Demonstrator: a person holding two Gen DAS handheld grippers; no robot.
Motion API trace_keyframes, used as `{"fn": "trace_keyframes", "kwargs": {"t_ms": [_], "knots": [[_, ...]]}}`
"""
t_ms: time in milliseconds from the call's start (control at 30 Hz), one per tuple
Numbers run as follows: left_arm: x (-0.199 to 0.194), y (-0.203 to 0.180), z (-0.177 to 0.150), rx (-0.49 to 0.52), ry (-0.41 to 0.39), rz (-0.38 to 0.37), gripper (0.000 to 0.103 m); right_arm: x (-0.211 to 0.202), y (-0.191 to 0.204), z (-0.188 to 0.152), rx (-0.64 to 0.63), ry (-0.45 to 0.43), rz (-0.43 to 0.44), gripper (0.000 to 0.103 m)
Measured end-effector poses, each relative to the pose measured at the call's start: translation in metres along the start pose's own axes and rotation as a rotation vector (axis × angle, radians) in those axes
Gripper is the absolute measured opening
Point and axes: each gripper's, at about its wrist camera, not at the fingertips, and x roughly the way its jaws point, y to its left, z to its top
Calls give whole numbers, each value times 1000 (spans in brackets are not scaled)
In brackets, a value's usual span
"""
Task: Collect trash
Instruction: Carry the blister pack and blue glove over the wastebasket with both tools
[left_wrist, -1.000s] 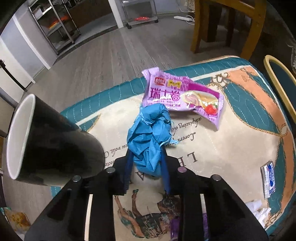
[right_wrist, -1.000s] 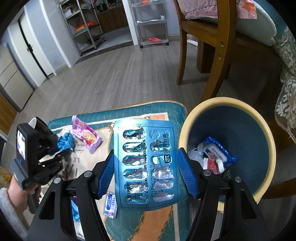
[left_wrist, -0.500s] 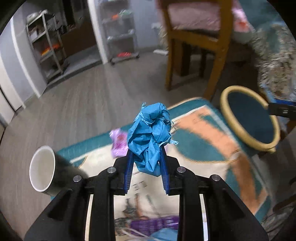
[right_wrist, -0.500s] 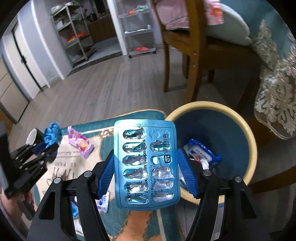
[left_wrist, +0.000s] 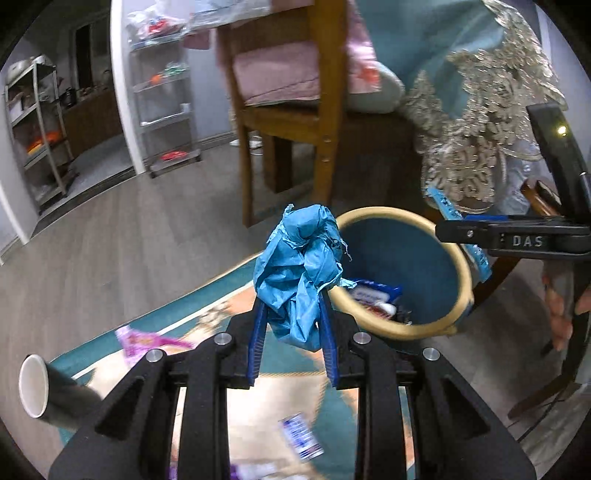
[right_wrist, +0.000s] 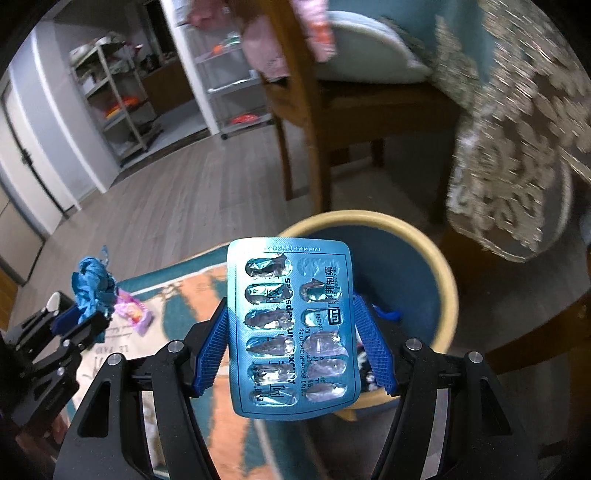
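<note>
My left gripper (left_wrist: 293, 325) is shut on a crumpled blue glove (left_wrist: 301, 269) and holds it in the air just left of the bin (left_wrist: 436, 325), a round blue bin with a cream rim. My right gripper (right_wrist: 295, 343) is shut on an empty blue blister pack (right_wrist: 291, 325), held upright over the bin's near rim (right_wrist: 448, 291). The right gripper also shows in the left wrist view (left_wrist: 480, 238), above the bin's right side. The left gripper with the glove (right_wrist: 90, 286) shows at the left of the right wrist view. Wrappers lie inside the bin (left_wrist: 373, 293).
On the patterned rug (left_wrist: 288, 384) lie a pink snack wrapper (left_wrist: 146, 339), a black paper cup (left_wrist: 48, 387) on its side and a small sachet (left_wrist: 301, 435). A wooden chair (left_wrist: 288, 122) stands behind the bin, with a draped tablecloth (left_wrist: 476, 122) to its right.
Both grippers have swung right toward the bin with their loads. The left gripper has lifted the glove from the rug up to the bin's left rim. The blister pack now overlaps the bin's opening.
</note>
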Motion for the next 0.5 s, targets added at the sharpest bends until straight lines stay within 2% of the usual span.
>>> {"fn": "trace_keyframes", "kwargs": {"t_ms": [300,500], "knots": [[36,-58,18,31,10,-94,26,8,-74,7,144,-4,-58,67],[69,-84,14,76,60,-133,26,27,-95,-1,191,46,-77,67]]}}
